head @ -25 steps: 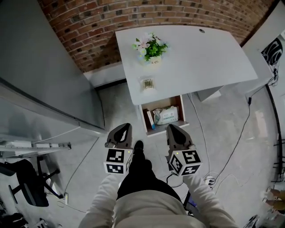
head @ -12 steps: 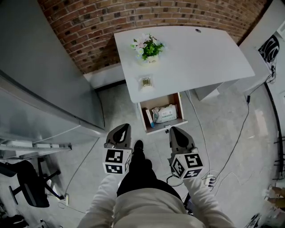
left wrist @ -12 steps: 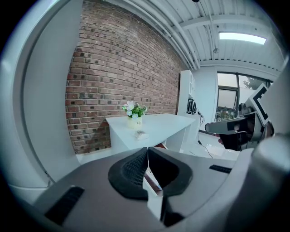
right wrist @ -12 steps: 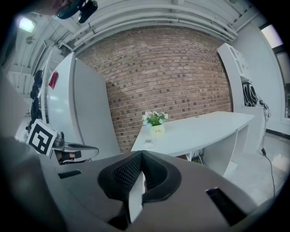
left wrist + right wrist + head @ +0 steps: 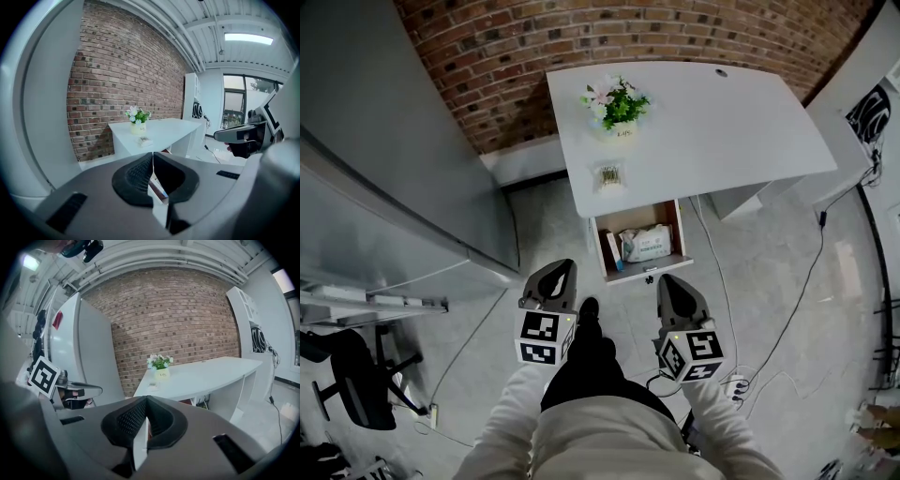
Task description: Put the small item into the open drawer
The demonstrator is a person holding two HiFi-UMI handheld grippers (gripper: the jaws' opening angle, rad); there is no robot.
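A small pale item [image 5: 610,174] lies on the white desk [image 5: 731,122] near its front left corner, in front of a flower pot [image 5: 617,108]. Below the desk edge an open wooden drawer [image 5: 647,270] holds a white packet [image 5: 650,242]. My left gripper [image 5: 554,274] and right gripper [image 5: 671,281] hang side by side over the floor, short of the drawer, both shut and empty. In the left gripper view the shut jaws of the left gripper [image 5: 153,157] point at the desk and the small item [image 5: 144,140]. The right gripper [image 5: 146,402] also faces the desk, where the small item [image 5: 152,386] shows.
A tall grey cabinet [image 5: 384,169] stands to the left and a brick wall [image 5: 581,37] behind the desk. Cables [image 5: 811,272] and a power strip [image 5: 733,382] lie on the floor at the right. An office chair [image 5: 347,375] is at the lower left.
The head view has shifted slightly. The right gripper sits a little lower in the picture. Both grippers stay shut and empty.
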